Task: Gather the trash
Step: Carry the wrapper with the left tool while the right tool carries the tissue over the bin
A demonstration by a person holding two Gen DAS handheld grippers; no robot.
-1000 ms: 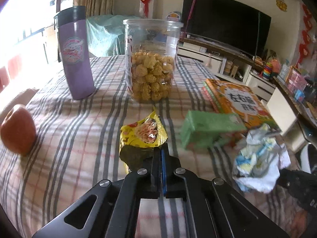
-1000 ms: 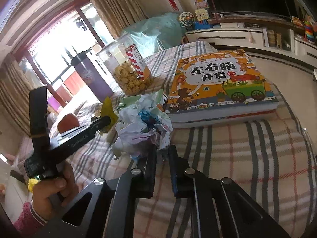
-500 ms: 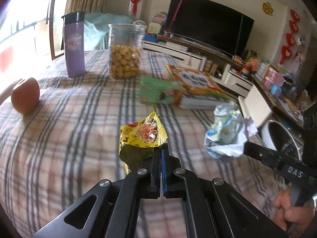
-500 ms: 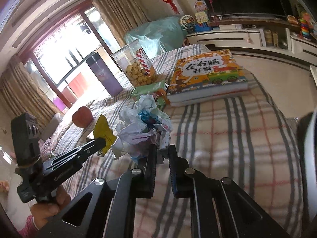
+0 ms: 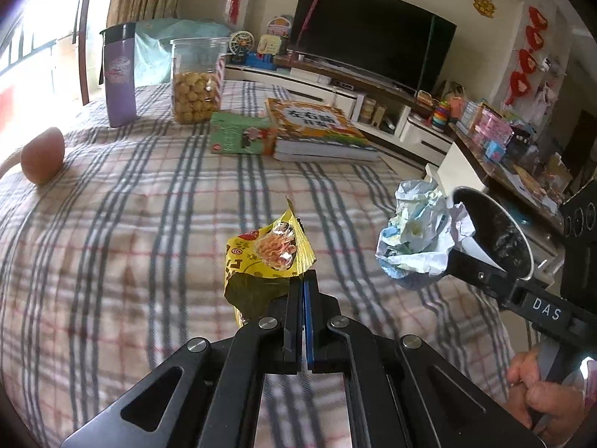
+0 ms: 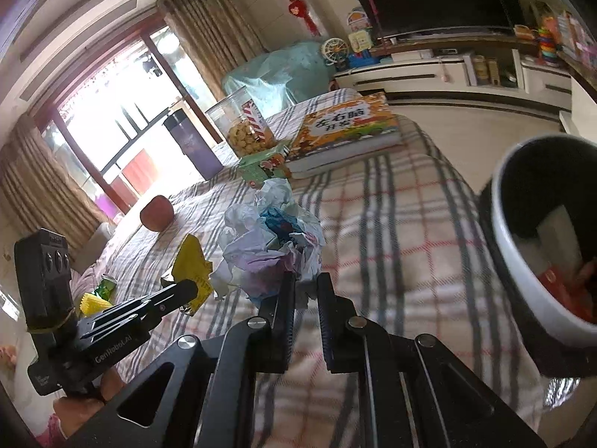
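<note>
Two grippers are showing, both lifted over the plaid tablecloth [image 5: 112,231]. Hard to make out: the contents of the white bin [image 6: 522,261] are lying partly in shadow, only something red and a pale flat piece are showing inside, and the bin's far side is running off the right wrist view's edge. In the left wrist view the bin's dark mouth is peeking out from behind the crumpled paper wad [image 5: 418,235].

Containers: ahead of the left jaws and well apart, a clear jar [image 5: 196,82] is standing partly filled with round yellow snacks, a purple tumbler [image 5: 119,74] just left of it with its lid on.

Jaws: the left gripper [image 5: 304,280] is pressing nearly shut, pinching the lower edge of the yellow snack wrapper [image 5: 268,257], which is hanging clear of the cloth. The right gripper [image 6: 304,280] is holding its jaws a narrow gap apart, clamping the crumpled paper wad [image 6: 272,246] at the tips; the bin is sitting just right of these jaws. An apple [image 5: 41,155] is lying far left, books [image 5: 317,130] ahead
</note>
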